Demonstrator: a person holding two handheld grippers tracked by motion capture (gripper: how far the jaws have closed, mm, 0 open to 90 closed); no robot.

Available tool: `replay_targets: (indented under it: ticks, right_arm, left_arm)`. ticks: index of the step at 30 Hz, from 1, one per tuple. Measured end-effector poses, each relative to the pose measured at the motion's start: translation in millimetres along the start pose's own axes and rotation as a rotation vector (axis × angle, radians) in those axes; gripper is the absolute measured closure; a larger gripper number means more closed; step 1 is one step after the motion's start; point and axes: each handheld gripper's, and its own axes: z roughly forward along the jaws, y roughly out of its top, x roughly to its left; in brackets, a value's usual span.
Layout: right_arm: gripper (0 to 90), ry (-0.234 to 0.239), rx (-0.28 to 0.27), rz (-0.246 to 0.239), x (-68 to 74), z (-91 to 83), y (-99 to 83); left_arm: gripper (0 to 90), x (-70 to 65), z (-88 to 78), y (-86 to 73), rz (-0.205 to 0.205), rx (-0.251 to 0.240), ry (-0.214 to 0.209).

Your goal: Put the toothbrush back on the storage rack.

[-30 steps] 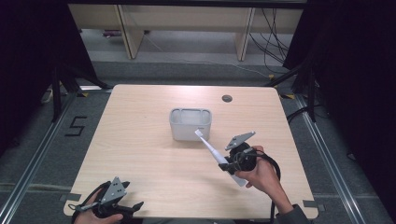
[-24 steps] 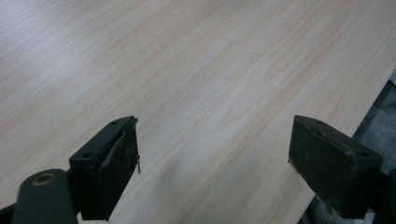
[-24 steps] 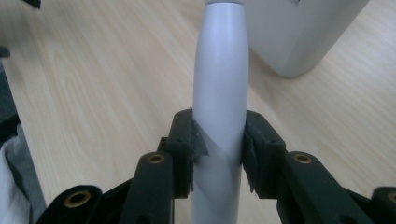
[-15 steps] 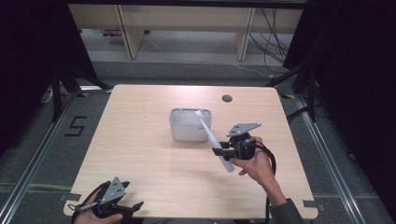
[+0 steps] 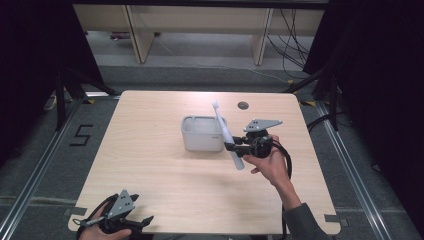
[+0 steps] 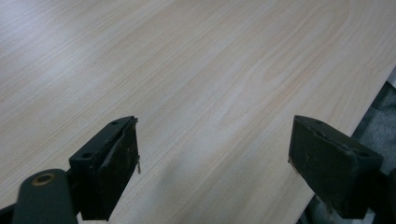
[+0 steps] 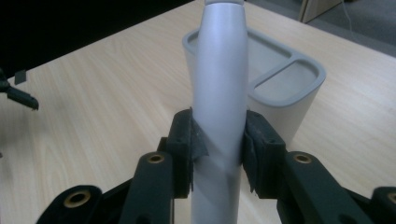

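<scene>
Since a second ago the right gripper has swung the electric toothbrush from low and slanted to nearly upright, head now past the far rim of the grey holder. Table otherwise unchanged. Holder sits mid-table, two compartments, toothbrush just right of it, above the rim. Right jaws pinch the toothbrush handle mid-body. Left gripper parked at near-left edge, jaws spread, nothing between. Risk: smooth tapered handle could slip in the pads, or the butt clips the rim and tips the holder
</scene>
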Motion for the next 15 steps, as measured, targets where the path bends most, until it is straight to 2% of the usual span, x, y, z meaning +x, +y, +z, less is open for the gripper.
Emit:
replay_targets:
  ticks: [1,2,4,5,7,8,9,10,11,12,13,15]
  right_arm:
    - [66.7,-0.005,-0.011,0.007,-1.3,-0.1,1.6]
    - [66.7,-0.009,-0.038,-0.012,-3.7,1.1,3.1]
    - [66.8,-0.004,-0.043,0.021,-4.2,1.2,5.9]
    - [66.8,0.005,-0.062,-0.005,-7.5,3.2,7.4]
    - [66.7,-0.006,-0.068,0.029,-7.6,3.4,9.1]
    - [66.7,-0.018,-0.077,0.003,-10.2,3.3,10.2]
    - [66.8,-0.002,-0.083,0.024,-10.0,4.4,11.1]
    - [66.8,-0.021,-0.094,0.005,-11.6,4.1,12.1]
    - [66.7,-0.014,-0.103,0.027,-11.1,5.4,13.2]
    - [66.7,-0.019,-0.100,0.012,-13.5,5.1,14.7]
    - [66.7,-0.010,-0.114,0.033,-13.1,6.5,15.5]
    - [66.8,-0.013,-0.123,0.034,-14.9,7.7,18.2]
  left_arm:
    - [15.6,-0.7,0.5,-0.1,-0.013,-0.004,0.003]
    - [15.5,-0.8,0.3,-0.1,-0.016,-0.004,0.002]
    - [15.6,-0.2,0.2,0.3,-0.002,-0.008,0.001]
    - [15.6,-0.7,0.0,-0.2,-0.009,-0.002,0.000]
    - [15.6,-0.2,0.3,-0.1,-0.008,-0.004,0.004]
    - [15.6,-1.2,0.3,-0.2,-0.021,-0.005,0.003]
    - [15.6,0.0,0.1,0.3,0.003,-0.006,-0.001]
    - [15.6,-0.6,0.1,0.0,-0.005,-0.005,-0.003]
    - [15.5,-0.4,0.3,0.0,-0.005,-0.004,-0.001]
    - [15.6,-1.5,0.6,-0.2,-0.023,-0.006,-0.003]
    - [15.6,-0.2,0.3,0.3,0.002,-0.006,-0.001]
    - [15.6,-1.2,0.1,-0.1,-0.012,-0.006,-0.001]
